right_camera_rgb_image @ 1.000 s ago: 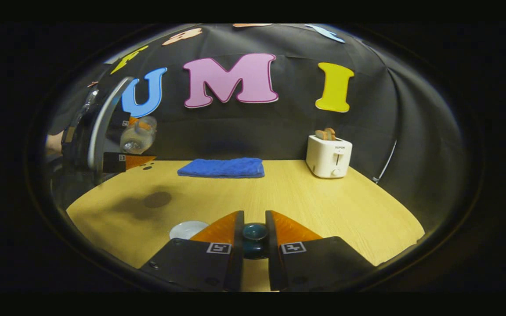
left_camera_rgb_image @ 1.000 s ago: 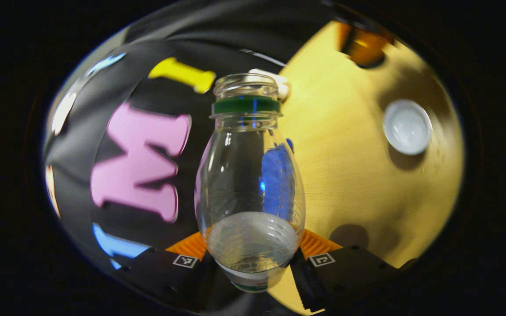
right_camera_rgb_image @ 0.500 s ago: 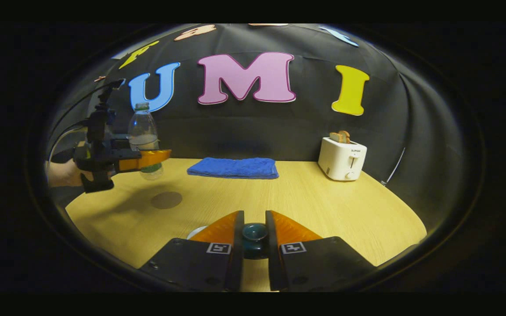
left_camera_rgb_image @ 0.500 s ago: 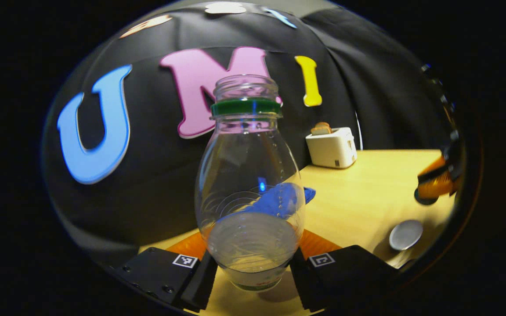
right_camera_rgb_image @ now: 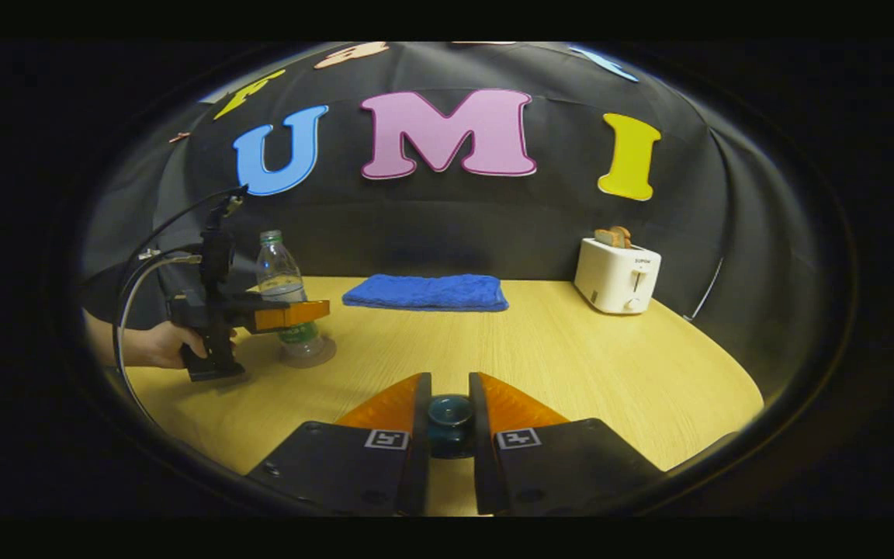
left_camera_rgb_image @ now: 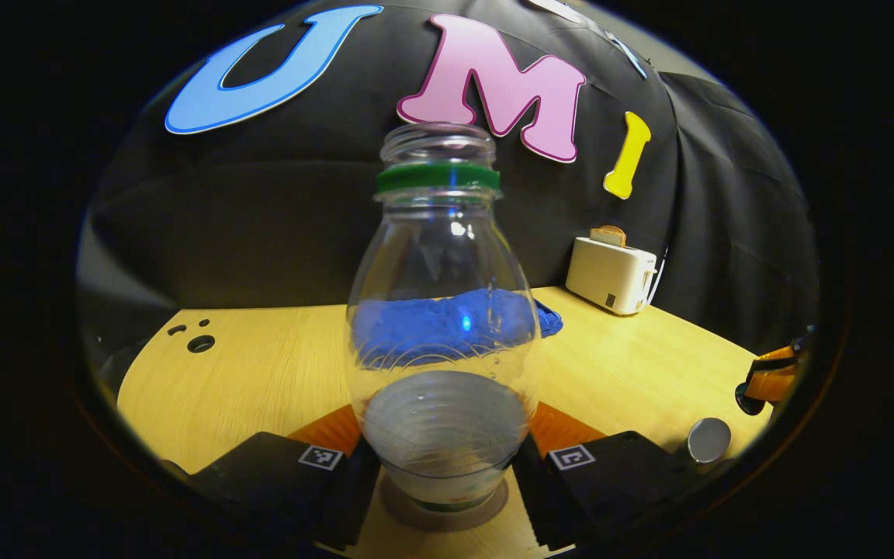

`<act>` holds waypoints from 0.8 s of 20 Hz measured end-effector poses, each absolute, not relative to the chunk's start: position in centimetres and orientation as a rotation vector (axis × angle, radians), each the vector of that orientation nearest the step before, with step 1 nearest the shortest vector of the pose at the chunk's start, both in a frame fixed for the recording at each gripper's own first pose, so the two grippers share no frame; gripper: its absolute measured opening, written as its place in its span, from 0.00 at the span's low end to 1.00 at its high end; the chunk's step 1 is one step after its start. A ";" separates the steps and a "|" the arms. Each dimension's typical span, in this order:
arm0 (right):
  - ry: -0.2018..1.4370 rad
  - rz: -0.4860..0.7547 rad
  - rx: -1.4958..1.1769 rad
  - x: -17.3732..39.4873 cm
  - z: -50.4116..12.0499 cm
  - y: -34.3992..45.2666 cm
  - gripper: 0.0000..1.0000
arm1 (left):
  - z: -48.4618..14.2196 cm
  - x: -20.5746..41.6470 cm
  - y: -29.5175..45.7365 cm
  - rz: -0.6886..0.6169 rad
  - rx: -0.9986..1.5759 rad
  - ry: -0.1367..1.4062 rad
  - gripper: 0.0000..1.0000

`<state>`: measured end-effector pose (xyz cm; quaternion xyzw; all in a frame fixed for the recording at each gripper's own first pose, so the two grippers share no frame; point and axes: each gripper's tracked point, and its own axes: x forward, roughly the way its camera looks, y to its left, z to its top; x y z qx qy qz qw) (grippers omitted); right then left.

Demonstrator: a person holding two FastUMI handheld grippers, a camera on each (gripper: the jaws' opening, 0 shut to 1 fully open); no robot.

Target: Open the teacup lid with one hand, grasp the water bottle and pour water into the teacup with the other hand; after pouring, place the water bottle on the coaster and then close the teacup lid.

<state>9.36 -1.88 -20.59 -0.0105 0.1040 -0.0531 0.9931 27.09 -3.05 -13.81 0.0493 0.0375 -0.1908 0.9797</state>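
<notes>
Left tool [left_camera_rgb_image: 447,458] grips bottle [left_camera_rgb_image: 441,326]; towel [right_camera_rgb_image: 425,293], toaster [right_camera_rgb_image: 618,274] seemingly behind.

From the right gripper view, I see bare table [right_camera_rgb_image: 571,365] ahead, open to pass. At eleven o'clock, the water bottle [right_camera_rgb_image: 282,287] on its coaster [right_camera_rgb_image: 324,353] blocks. A blue towel [right_camera_rgb_image: 425,293] at twelve and toaster [right_camera_rgb_image: 616,274] at one line the back wall.

Clear water bottle [left_camera_rgb_image: 441,334] between the left gripper's fingers, green neck ring. Brown coaster [left_camera_rgb_image: 444,510] under it. Blue towel [right_camera_rgb_image: 425,293] ahead; white toaster [right_camera_rgb_image: 617,275] ahead-right. Dark teal lid knob [right_camera_rgb_image: 449,410] between right gripper's fingers. Light wood-grain table [right_camera_rgb_image: 571,365].
</notes>
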 end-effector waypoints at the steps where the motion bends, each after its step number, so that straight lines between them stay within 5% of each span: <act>1: 0.208 -0.103 -0.021 9.4 -20.6 -1.7 0.26 | -13.8 26.8 -2.6 -0.380 0.105 0.081 0.81; 4: 0.207 -0.095 -0.022 9.4 -20.5 -1.3 0.26 | -13.8 27.0 -3.0 -0.373 0.095 0.098 0.82; 7: 0.208 -0.086 -0.025 9.4 -20.4 -1.0 0.26 | -14.0 26.3 -2.5 -0.368 0.096 0.113 0.97; 16: 0.202 -0.077 -0.018 9.7 -20.1 -0.7 0.26 | -15.4 20.8 -1.1 -0.385 0.125 0.192 0.97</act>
